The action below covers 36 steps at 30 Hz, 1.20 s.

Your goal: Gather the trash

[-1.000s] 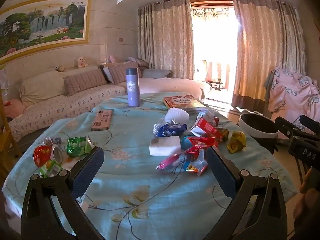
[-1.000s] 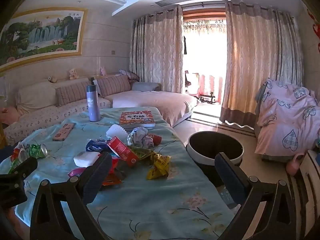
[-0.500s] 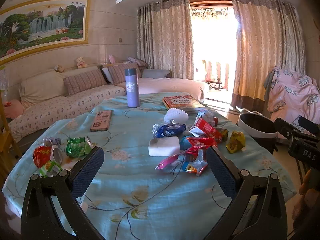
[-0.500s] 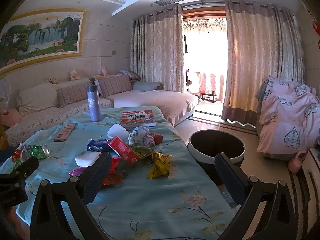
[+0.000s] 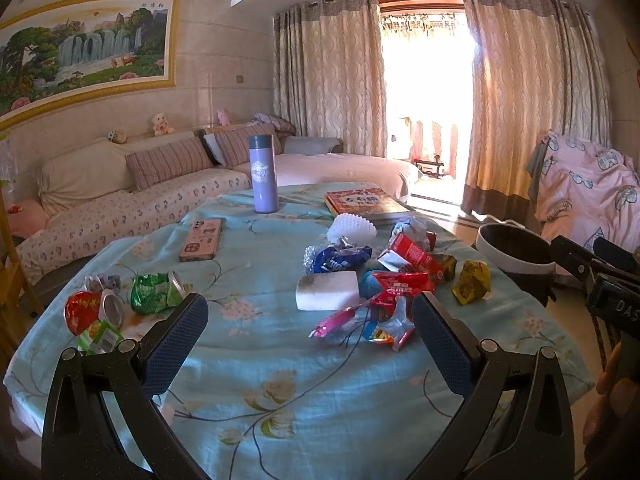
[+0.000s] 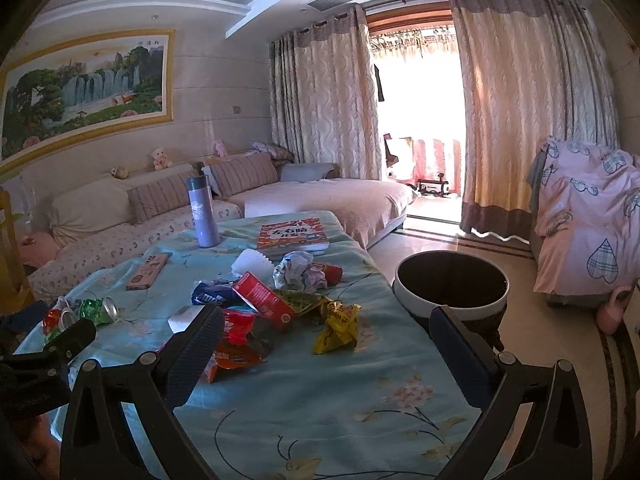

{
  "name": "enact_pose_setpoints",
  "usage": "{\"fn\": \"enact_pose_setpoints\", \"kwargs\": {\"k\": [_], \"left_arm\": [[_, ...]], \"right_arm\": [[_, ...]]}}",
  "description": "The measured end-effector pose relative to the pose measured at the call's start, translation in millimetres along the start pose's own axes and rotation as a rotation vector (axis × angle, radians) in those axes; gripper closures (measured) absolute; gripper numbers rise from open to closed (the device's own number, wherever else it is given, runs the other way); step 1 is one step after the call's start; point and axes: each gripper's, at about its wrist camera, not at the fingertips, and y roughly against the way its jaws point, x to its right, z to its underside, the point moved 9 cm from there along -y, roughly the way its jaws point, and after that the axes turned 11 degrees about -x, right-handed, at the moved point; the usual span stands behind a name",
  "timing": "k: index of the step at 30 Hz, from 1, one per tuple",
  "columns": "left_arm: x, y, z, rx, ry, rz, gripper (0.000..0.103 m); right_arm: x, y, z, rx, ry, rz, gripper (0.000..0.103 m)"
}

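On the worktop [image 5: 280, 392], left to right: crushed cans [image 5: 156, 293], stiff but slick, best pinched across a dent; then light, crinkly wrappers [image 5: 394, 292], taken by a loose edge. Bin [image 6: 450, 285] stands right. Left claw [image 5: 310, 338] and right claw [image 6: 326, 342] both gape, empty.

The worktop cloth [image 5: 280, 360] is light blue with pale flowers. The bottle [image 5: 263, 176] is purple – the crushed can [image 5: 154, 292] green, one wrapper [image 6: 334, 326] yellow, the small box [image 6: 264, 300] red.

Wrappers [image 5: 394, 280] on table [image 5: 280, 380], bin [image 6: 450, 288] beside.
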Motion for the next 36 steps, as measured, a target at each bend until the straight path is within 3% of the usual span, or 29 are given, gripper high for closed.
{"fn": "enact_pose_setpoints", "kwargs": {"k": [24,36], "left_arm": [[-1,-7,3,-0.015,0.005,0.01,0.0],[-5,-31,13,-0.086,0.008,0.034,0.0]], "right_arm": [[-12,-2,4,-0.004,0.036,-0.05,0.0],[-16,-20,11,-0.056,0.032,-0.09,0.0]]}}
